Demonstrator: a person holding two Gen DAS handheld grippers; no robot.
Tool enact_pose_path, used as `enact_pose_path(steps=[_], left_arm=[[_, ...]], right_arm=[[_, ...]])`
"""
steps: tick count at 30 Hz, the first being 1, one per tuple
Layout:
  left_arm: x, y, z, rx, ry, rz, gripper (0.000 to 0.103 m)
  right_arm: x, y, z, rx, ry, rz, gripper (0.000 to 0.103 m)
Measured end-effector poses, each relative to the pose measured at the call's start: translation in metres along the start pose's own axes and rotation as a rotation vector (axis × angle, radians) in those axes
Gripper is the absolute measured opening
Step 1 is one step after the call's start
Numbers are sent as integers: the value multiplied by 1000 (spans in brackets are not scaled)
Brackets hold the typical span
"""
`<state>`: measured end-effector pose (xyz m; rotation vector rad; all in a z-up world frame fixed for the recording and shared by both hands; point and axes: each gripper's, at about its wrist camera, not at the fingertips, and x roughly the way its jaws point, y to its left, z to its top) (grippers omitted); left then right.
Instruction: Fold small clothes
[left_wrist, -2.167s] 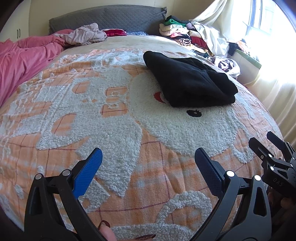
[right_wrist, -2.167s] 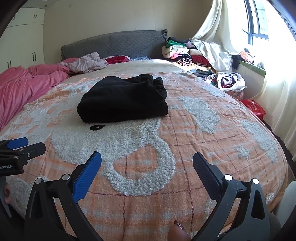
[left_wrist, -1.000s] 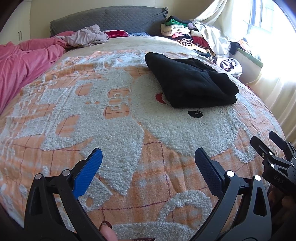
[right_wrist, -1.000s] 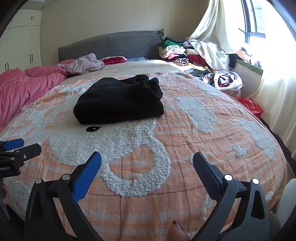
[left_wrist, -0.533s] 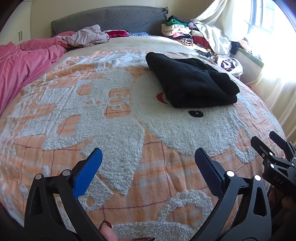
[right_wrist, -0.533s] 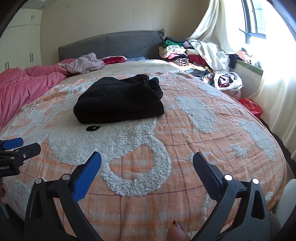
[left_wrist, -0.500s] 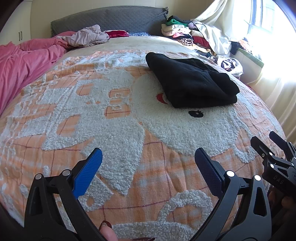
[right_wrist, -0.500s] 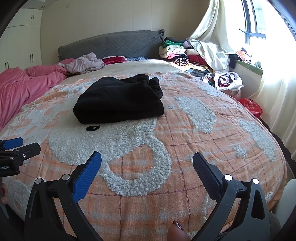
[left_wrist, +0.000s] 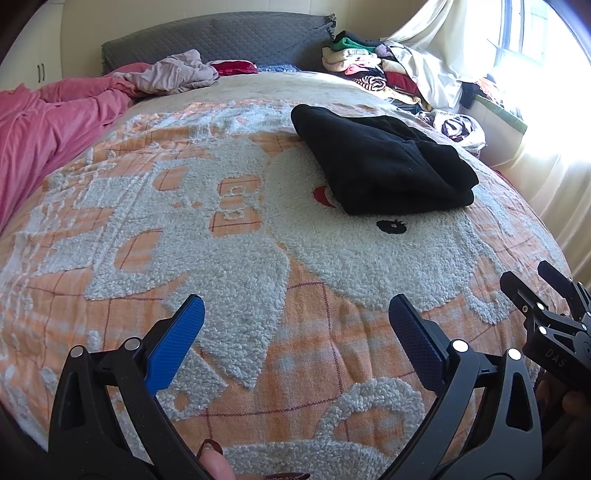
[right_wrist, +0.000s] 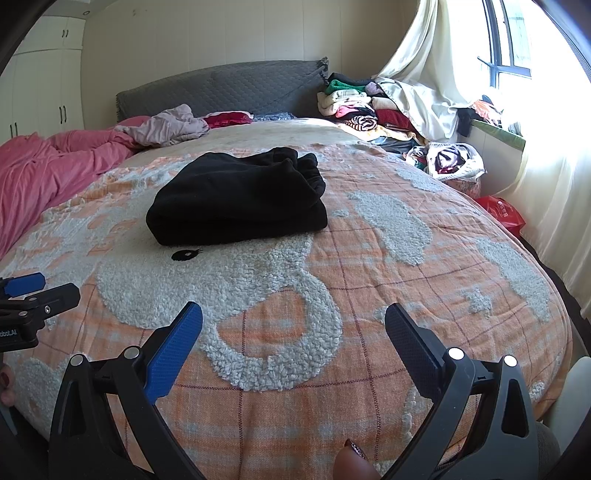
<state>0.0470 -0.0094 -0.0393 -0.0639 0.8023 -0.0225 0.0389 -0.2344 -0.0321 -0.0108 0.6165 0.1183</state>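
Lower frame edges cut off by gripper bodies; fingertip (right_wrist: 351, 463) with painted nail only partly visible. Window side blown out by glare. Bed (right_wrist: 406, 280) with orange plaid blanket, fluffy white pattern. Grey headboard (right_wrist: 221, 88), white wardrobe (right_wrist: 40, 92) at left. Folded black garment (right_wrist: 236, 199) on bed's middle, well apart from both grippers. Pink duvet (left_wrist: 44, 125) at left, clothes pile (right_wrist: 358, 107) by curtain (right_wrist: 417, 55), red bag (right_wrist: 502, 214) on floor. Left gripper (left_wrist: 295, 328) jaws released, spread wide, empty. Right gripper (right_wrist: 293, 328) jaws likewise spread, empty, just above blanket near the bed's edge.
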Motion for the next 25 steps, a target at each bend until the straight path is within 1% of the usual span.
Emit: enact_pose_path(steps=[6,9,12,15,16,18,20,21,22,23,24,25], left_arm=[[-2,-1,0,17,-7,6,94],[-4,0,0,22,-10,-6,94],[-6,7,3,2,-7,-11,94],[-12,22,8,-16,-24,12,94],[-15,30,11,-26,-34,23,94],[-16,60,20,-70,-33,50,94],[-13,99,29,-118,-11,90,94],[-11,122,33,-140,-7,124,94],[-10,147,37,-165,-1,168,94],[-8,178,41,-201,13,208,94],[-5,208,44,-239,31,242,94],[-3,243,47,-290,47,296,94]], right_arm=[[0,-2,-1,5,0,-12,99],[-1,-5,0,23,-2,-26,99],[-13,-18,4,67,-41,-45,99],[-37,-43,12,137,-107,-113,99],[-47,-55,15,165,-126,-142,99],[-69,-88,18,231,-153,-232,99],[-86,-135,15,351,-137,-295,98],[-94,-162,10,408,-124,-343,98],[-101,-185,3,442,-119,-423,98],[-109,-214,-8,475,-105,-547,98],[-114,-242,-19,507,-72,-650,98],[-117,-273,-34,542,-26,-725,98]])
